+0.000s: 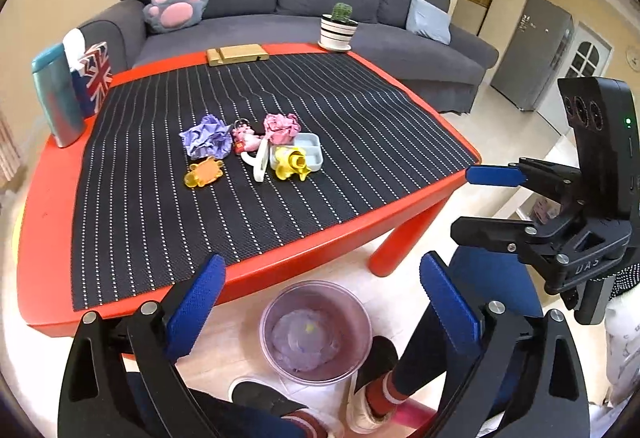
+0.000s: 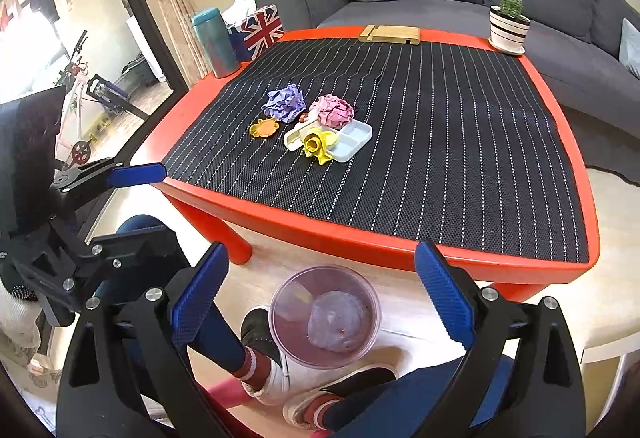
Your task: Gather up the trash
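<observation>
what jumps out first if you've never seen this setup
The red table with its black striped mat dominates, a small cluster at mid-mat: a purple paper wad, a pink wad and bright toys around a pale blue tray. On the floor at the near edge stands a clear bin with purple paper already inside. Both grippers, left and right, hang open above it.

Crumpled paper (image 1: 208,137), glossy plastic table (image 1: 48,197)
</observation>
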`<state>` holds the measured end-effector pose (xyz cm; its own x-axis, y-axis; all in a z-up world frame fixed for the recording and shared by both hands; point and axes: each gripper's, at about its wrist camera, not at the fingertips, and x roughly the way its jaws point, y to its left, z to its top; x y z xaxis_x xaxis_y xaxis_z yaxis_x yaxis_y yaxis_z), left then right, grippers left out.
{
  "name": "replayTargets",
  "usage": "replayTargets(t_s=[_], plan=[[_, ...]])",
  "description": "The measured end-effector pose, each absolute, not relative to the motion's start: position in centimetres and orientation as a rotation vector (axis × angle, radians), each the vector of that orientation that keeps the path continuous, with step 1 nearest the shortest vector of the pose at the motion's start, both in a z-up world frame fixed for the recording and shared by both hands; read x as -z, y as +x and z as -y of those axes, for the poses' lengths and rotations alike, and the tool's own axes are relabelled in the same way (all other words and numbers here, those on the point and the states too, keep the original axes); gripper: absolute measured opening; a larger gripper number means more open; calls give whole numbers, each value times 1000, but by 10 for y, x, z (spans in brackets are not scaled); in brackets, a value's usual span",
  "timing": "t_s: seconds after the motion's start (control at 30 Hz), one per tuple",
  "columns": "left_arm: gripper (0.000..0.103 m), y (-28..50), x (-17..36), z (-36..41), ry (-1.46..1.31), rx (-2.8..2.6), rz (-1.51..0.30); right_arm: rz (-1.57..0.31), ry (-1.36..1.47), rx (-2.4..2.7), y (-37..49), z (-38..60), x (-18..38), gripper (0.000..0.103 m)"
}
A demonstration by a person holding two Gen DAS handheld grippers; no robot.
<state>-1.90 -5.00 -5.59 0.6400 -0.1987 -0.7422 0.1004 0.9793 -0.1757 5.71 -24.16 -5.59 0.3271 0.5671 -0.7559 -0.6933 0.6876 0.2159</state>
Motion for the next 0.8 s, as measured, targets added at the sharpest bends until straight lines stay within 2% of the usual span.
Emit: replayTargets(t_s=[0.8], plan=[[95,-18,57,36,-142,135,-866,-924,-163,-845,59,232,57,96]])
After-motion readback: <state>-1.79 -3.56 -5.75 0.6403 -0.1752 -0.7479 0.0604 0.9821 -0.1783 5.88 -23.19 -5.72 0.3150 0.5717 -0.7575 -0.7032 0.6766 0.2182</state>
